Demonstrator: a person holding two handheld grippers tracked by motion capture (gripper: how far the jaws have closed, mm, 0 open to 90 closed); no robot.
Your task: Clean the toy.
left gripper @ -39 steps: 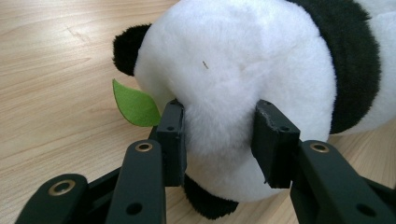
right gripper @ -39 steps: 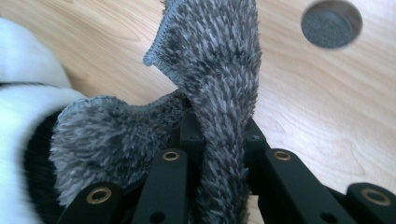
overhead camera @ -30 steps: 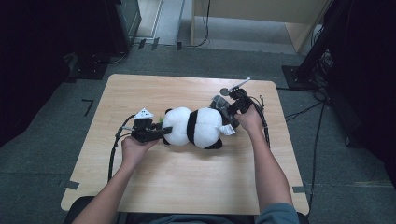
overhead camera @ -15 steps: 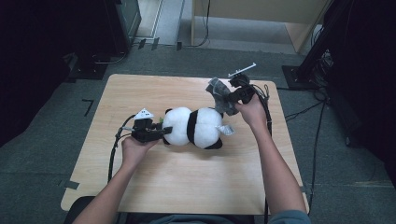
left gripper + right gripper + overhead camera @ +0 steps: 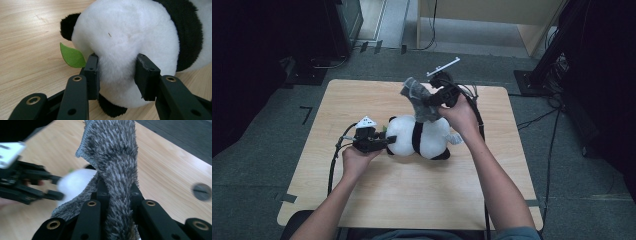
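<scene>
The table [image 5: 377,195] was a pale wood-grain board with rounded corners, smooth and matt. On its middle lay a plush panda [image 5: 419,137], a rounded body of soft white pile crossed by a black band, with small black ears and feet; a flat green felt leaf [image 5: 71,56] stuck out beside its head. A strip of grey shaggy fabric [image 5: 419,102], mottled dark and light with a knitted edge, rose limp and twisted from the panda's back.

The left gripper [image 5: 384,142] rested low on the table, its black jaws pressed into the white head from both sides, denting the fur [image 5: 117,75]. The right gripper [image 5: 432,100] was held above the toy, its jaws pinched tight on the fabric strip [image 5: 117,185], which bunched between them.
</scene>
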